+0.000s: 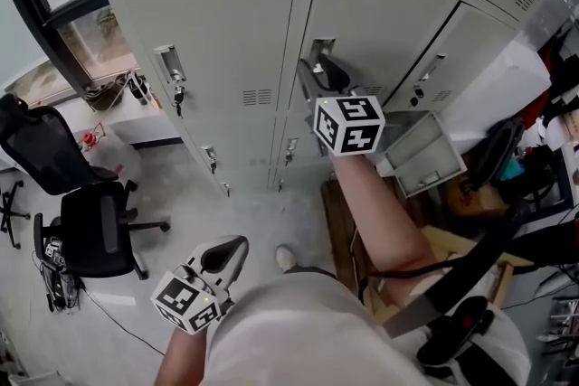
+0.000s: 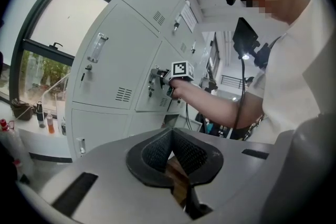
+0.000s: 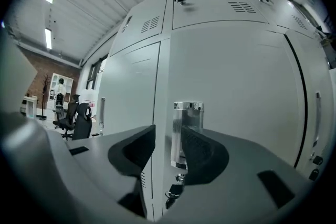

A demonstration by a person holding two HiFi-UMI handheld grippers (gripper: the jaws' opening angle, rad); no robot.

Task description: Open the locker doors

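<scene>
A bank of grey lockers (image 1: 226, 32) fills the far side of the head view. The middle door (image 1: 389, 23) carries a chrome handle (image 1: 320, 50), and my right gripper (image 1: 317, 75) is right at it. In the right gripper view the chrome handle (image 3: 187, 122) stands just beyond the right gripper (image 3: 168, 143), whose jaws are open with a gap; the right jaw partly covers it. A key (image 3: 172, 189) hangs below. My left gripper (image 1: 232, 250) hangs low near the person's body, away from the lockers. The left gripper (image 2: 171, 132) has its pads pressed together, holding nothing.
The left door has its own handle (image 1: 169, 64) with a key. A lower locker door (image 1: 422, 155) at the right stands open. Black office chairs (image 1: 90, 230) are on the floor at the left, a wooden pallet (image 1: 342, 221) lies underfoot, and bags (image 1: 507, 158) are piled at the right.
</scene>
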